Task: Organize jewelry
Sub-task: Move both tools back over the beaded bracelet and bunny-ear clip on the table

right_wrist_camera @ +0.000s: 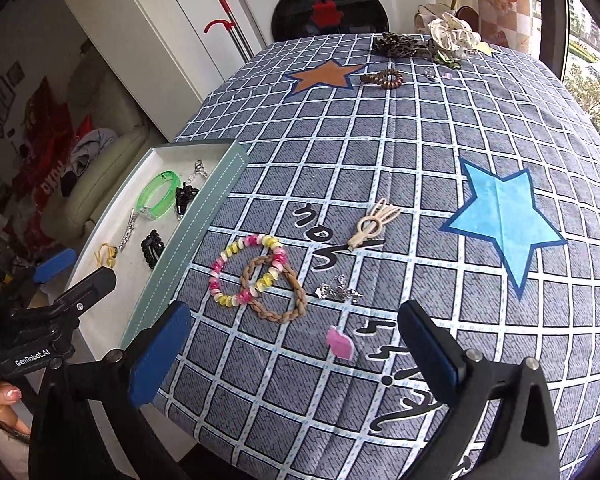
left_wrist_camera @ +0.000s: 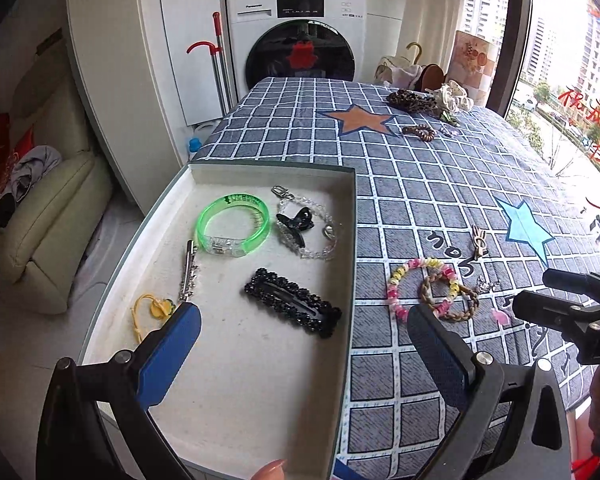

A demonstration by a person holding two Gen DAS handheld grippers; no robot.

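Observation:
A shallow white box lies at the table's left edge. It holds a green bangle, a black claw clip, a clear bead chain, a black beaded clip, a silver clip and a yellow tie. On the cloth lie a pink-yellow coil bracelet, a braided brown band, a silver piece, a pink clip and a beige clip. My left gripper is open over the box. My right gripper is open, empty, above the pink clip.
The checked blue cloth covers the table. At its far end lie a brown coil tie, a leopard scrunchie and a cream scrunchie. A washing machine stands beyond. A sofa is at left.

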